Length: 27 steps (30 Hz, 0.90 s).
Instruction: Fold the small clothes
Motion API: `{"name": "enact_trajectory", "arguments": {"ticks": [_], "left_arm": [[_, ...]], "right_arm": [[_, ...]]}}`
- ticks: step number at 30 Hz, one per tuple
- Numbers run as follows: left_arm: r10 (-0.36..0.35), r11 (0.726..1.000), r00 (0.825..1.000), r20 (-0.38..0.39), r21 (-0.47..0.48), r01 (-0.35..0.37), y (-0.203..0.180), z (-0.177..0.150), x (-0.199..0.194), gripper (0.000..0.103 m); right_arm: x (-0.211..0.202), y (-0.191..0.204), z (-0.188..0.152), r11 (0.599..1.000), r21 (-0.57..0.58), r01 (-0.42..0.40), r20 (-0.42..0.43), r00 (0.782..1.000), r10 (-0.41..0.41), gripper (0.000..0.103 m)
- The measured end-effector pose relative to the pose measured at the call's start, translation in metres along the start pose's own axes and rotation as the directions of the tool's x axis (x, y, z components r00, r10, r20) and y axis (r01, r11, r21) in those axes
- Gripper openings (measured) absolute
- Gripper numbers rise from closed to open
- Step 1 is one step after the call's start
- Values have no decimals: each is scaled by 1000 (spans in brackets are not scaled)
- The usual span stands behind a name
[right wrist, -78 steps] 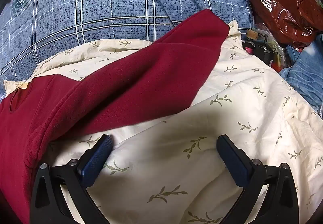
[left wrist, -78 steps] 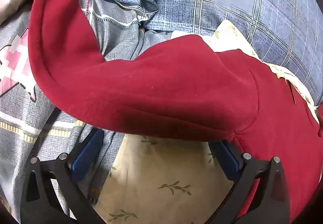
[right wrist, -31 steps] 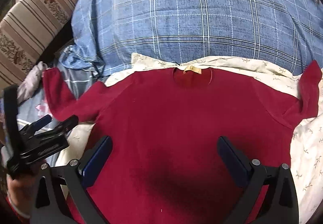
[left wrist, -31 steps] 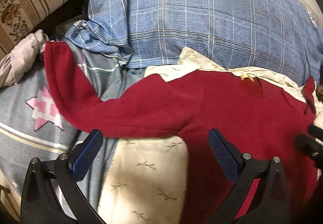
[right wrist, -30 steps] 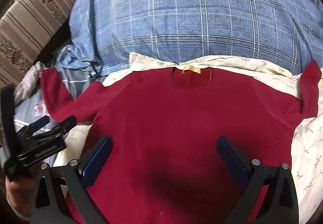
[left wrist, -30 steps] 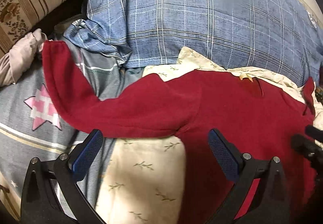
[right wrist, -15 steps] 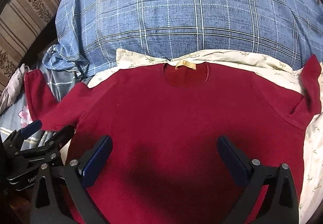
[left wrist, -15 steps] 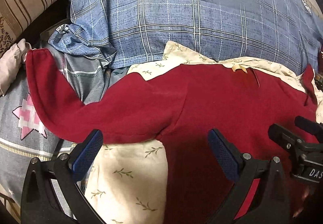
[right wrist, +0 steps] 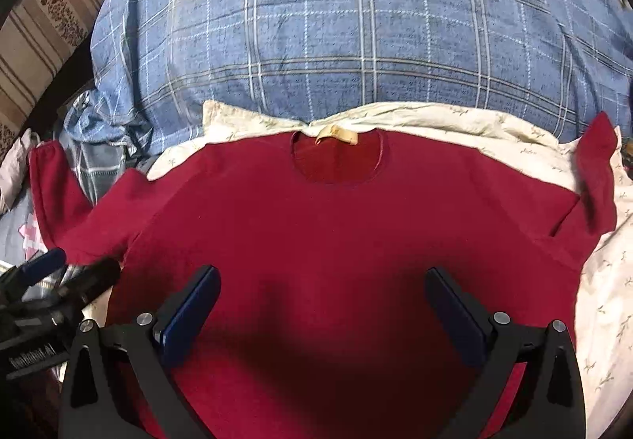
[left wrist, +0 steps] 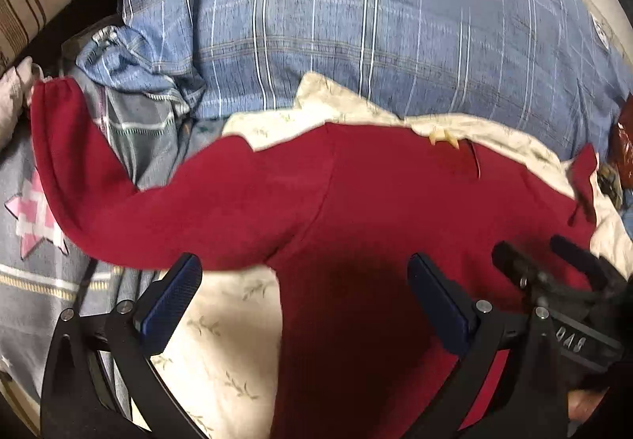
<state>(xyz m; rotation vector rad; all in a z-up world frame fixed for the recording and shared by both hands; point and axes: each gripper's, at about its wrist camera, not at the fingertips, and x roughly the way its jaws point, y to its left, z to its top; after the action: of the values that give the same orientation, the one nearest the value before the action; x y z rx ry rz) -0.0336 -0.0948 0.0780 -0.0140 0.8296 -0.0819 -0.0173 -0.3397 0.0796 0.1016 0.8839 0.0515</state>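
Note:
A dark red long-sleeved top [right wrist: 324,225] lies spread flat, neckline with a yellow label [right wrist: 336,134] away from me, both sleeves stretched out sideways. My right gripper [right wrist: 322,304] hovers open over the middle of its body, holding nothing. My left gripper [left wrist: 302,288] hangs open above the left armpit of the top [left wrist: 356,201], also holding nothing. The left sleeve [left wrist: 79,170] runs off to the left over grey bedding. Each gripper shows in the other's view: the right gripper [left wrist: 561,280] at the right edge, the left gripper [right wrist: 59,276] at the lower left.
The top rests on a cream leaf-print cloth [right wrist: 605,280]. Behind it bulges a big blue checked duvet [right wrist: 356,43]. Grey bedding with a pink star [left wrist: 35,217] lies at the left, a striped cushion [right wrist: 43,27] at the far left, a red plastic bag [left wrist: 625,146] at the right edge.
Both grippers have pulled back and up from the sleeves, then drifted toward the middle of the top. The top now lies fully spread out. Both stay open.

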Motion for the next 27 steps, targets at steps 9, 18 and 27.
{"name": "enact_trajectory", "arguments": {"ticks": [9, 18, 27], "left_arm": [[28, 999, 1000, 6, -36, -28, 0, -3, 26, 103], [38, 999, 999, 8, -11, -38, 2, 5, 35, 103], [64, 996, 998, 8, -58, -64, 13, 8, 37, 103]], "right_arm": [[12, -2, 2, 1000, 11, 19, -13, 1000, -19, 103], [29, 2, 1, 1000, 29, 12, -40, 999, -11, 103], [33, 0, 3, 999, 41, 18, -41, 999, -16, 103]]}}
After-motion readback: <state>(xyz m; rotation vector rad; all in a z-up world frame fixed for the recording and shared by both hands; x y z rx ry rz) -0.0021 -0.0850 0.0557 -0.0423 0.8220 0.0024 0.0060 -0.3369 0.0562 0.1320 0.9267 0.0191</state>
